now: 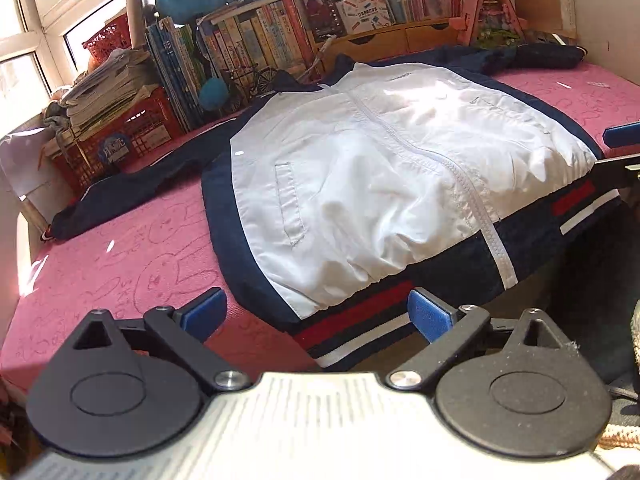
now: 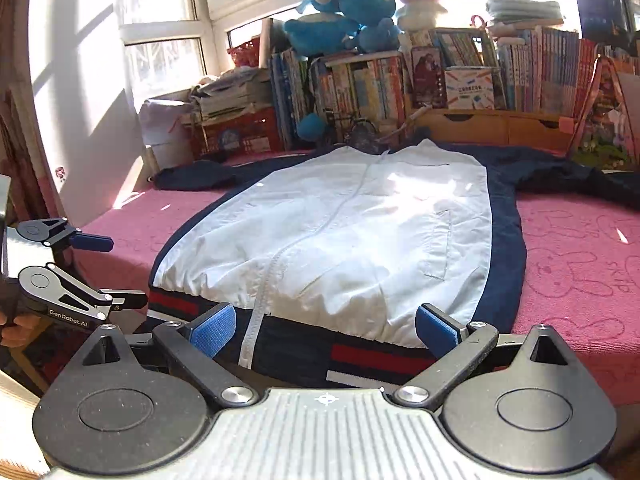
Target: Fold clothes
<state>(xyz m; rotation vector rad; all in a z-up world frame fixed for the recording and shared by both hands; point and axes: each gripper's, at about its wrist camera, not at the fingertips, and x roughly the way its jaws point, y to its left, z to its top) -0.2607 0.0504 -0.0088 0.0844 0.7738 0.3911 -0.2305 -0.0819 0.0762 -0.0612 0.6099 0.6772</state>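
jacket (image 1: 380, 168) flat, zipped, sleeves spread on pink surface (image 1: 140, 264) | both jaws spread, empty, at 6 o'clock hem (image 2: 360, 356) | you pinch seams squarely

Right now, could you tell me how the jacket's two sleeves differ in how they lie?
The left-hand sleeve stretches out fairly straight across the pink bed cover, its striped cuff visible near the edge. The right-hand sleeve lies bunched and rumpled near the bookshelf, its cuff harder to make out. Both are navy, both spread outward from the jacket, and neither is folded in yet.
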